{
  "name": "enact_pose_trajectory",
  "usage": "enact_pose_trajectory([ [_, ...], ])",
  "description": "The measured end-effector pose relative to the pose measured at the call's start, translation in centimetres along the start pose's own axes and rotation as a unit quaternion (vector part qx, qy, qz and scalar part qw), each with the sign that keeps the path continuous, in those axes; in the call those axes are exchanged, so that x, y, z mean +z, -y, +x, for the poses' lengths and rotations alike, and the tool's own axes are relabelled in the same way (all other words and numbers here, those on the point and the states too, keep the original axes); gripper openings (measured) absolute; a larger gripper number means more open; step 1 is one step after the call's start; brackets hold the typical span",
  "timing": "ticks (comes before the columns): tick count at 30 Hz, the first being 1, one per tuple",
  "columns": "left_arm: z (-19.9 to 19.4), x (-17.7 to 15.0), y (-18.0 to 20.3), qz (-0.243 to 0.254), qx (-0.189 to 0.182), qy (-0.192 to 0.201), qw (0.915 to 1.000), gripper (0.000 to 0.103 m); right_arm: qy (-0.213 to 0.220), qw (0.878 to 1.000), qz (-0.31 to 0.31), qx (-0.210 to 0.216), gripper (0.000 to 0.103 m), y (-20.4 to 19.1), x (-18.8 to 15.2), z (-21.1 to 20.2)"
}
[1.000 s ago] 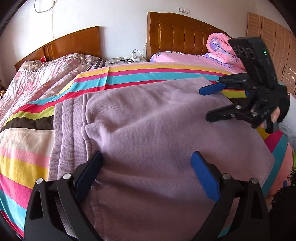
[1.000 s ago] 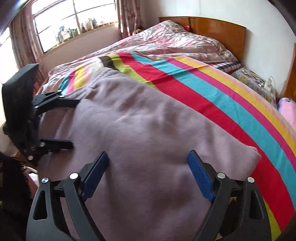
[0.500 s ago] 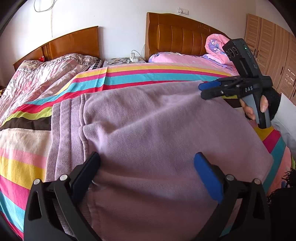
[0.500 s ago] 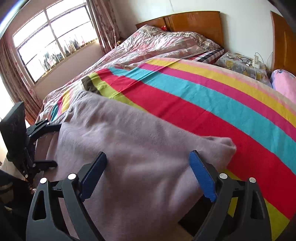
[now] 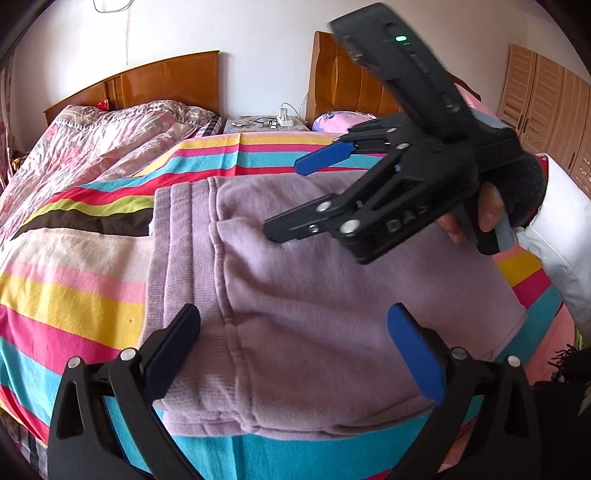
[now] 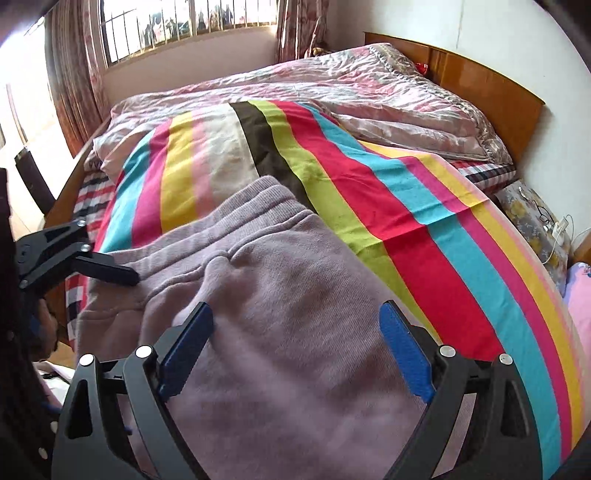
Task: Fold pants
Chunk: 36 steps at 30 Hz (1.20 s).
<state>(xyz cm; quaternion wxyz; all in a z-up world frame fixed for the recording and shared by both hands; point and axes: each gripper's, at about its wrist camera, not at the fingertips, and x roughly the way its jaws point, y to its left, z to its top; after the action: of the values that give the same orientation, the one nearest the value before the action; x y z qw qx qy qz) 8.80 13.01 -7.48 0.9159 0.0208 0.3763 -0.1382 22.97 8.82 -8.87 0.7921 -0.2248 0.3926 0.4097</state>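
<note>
Lilac pants (image 5: pixel 332 288) lie folded on a striped bedspread (image 5: pixel 74 295), ribbed waistband (image 5: pixel 173 266) to the left. My left gripper (image 5: pixel 295 343) is open and empty, low over the pants' near edge. My right gripper (image 5: pixel 284 195) is open and empty, reaching in from the right just above the pants near the waistband. In the right wrist view the pants (image 6: pixel 295 314) fill the foreground under my open right gripper (image 6: pixel 295 347), and the left gripper's finger (image 6: pixel 107 273) rests at the pants' left edge.
A pink quilt (image 5: pixel 92 147) covers the far left of the bed. Two wooden headboards (image 5: pixel 166 81) stand at the wall with a nightstand (image 5: pixel 266 123) between them. A wardrobe (image 5: pixel 546 118) stands at the right. A window (image 6: pixel 184 26) faces the bed.
The right gripper has swung in from the pants' far end toward the waistband and now hovers over the cloth. The pants look shorter, folded over. Both grippers stay open.
</note>
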Motion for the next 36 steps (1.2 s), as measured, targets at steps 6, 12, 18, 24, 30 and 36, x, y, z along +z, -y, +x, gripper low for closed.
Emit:
enact_pose_trajectory([
  [6,-0.4,-0.5,0.3,0.008,0.024,-0.006,0.9997,0.101,0.058,0.99,0.13,-0.003,0.089,4.0,1.6,-0.7],
  [12,-0.1,-0.8,0.7,0.024,0.042,-0.01,0.9988,0.101,0.002,0.989,0.145,-0.027,0.091,3.4,1.6,2.1],
  [18,-0.7,-1.6,0.8,0.029,0.045,0.0,0.9986,0.101,0.081,0.968,0.223,-0.077,0.092,4.2,1.4,-3.2],
  [24,-1.0,-2.0,1.1,0.031,0.051,0.009,0.9982,0.101,0.092,0.973,0.164,-0.131,0.092,-2.0,-4.5,-9.8],
  [30,-1.4,-2.8,1.7,0.035,0.061,0.015,0.9974,0.101,0.075,0.963,0.206,-0.155,0.092,-5.4,-13.3,-12.3],
  [36,-1.1,-3.5,2.4,0.052,0.081,0.018,0.9952,0.102,0.089,0.943,0.28,-0.154,0.092,-5.9,-20.2,-10.4],
])
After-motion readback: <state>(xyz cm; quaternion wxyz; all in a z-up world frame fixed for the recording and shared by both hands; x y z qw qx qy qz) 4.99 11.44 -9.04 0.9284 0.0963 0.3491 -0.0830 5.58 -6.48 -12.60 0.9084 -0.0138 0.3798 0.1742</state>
